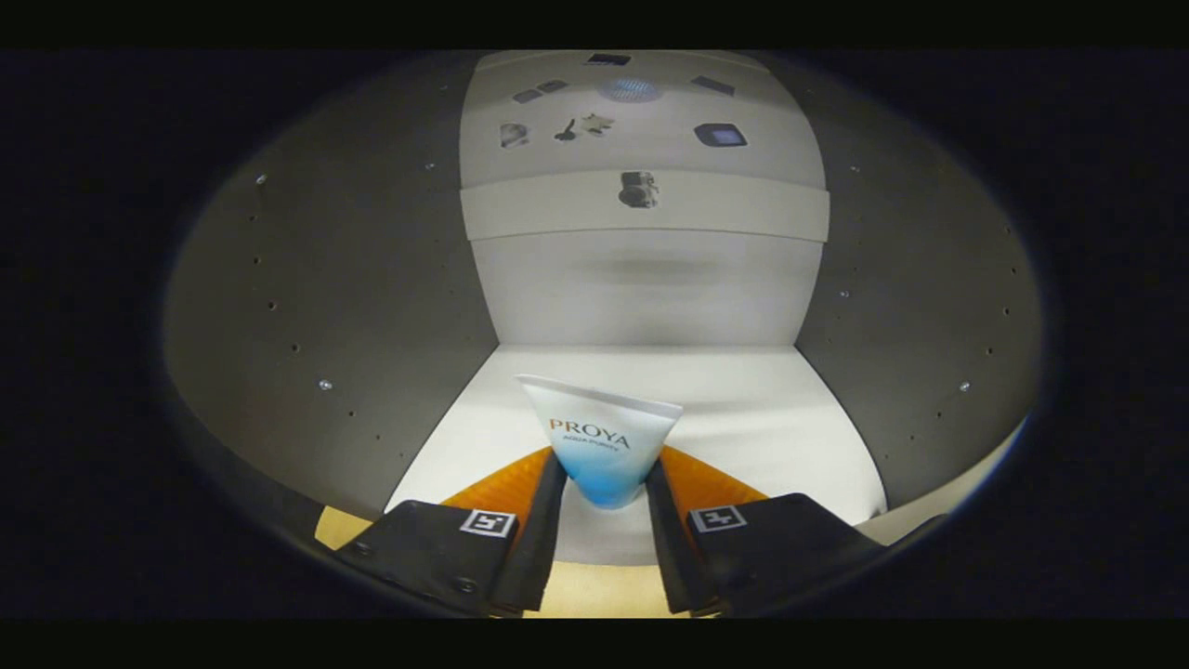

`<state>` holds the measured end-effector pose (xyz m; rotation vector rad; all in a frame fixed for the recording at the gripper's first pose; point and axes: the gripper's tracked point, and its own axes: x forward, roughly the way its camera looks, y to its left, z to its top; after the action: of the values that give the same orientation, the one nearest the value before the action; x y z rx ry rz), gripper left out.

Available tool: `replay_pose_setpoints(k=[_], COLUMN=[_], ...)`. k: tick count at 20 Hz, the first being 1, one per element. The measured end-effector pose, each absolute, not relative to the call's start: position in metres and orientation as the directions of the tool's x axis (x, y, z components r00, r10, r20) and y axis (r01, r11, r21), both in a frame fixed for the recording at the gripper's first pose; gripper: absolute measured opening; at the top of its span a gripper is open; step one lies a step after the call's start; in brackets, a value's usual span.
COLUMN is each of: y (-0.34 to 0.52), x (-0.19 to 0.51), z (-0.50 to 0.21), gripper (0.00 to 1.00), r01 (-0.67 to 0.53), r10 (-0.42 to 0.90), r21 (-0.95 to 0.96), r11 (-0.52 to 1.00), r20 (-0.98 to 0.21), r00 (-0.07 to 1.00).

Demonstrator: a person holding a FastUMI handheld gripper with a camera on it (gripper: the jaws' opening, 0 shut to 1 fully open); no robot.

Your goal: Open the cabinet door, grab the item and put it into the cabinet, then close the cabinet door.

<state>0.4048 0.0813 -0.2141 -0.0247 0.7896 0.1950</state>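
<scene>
The cabinet stands open ahead of the gripper, its two grey side walls running back to a pale rear panel. Small holes and a few shiny studs dot both walls. A white shelf forms the floor of the compartment, and a lighter band crosses the rear panel higher up. Above that band lies a pale surface with several small dark shapes on it; they are too small and blurred to name, and that part may be a reflection.

The tube is white at its wide flat end and blue lower down. It stands upright over the front part of the shelf, narrowing toward the bottom, with its wide end up and tilted slightly.

The gripper has its jaws set narrow, holding the tube: each finger presses one side of the tube's blue lower part. The fingers reach over the shelf's front edge. Below them, between the finger bases, a strip of tan bench shows.
</scene>
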Motion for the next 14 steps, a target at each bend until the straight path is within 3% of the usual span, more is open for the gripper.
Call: replay_pose_setpoints(k=[3, 5, 9, 14], y=[0.083, 0.083, 0.076, 0.075], x=[0.403, 0.398, 0.375, 0.306], z=[-0.209, -0.199, -0.162, -0.097], gripper=[0.69, 0.91, 0.96, 0.95], r01=[-0.189, -0.189, -0.167, -0.175], r10=[0.162, 0.155, 0.134, 0.154], r21=[0.037, 0.023, 0.000, 0.000], r11=[0.981, 0.982, 0.986, 0.985], r20=[-0.693, -0.673, -0.598, -0.468], r00=[0.703, 0.723, 0.790, 0.870])
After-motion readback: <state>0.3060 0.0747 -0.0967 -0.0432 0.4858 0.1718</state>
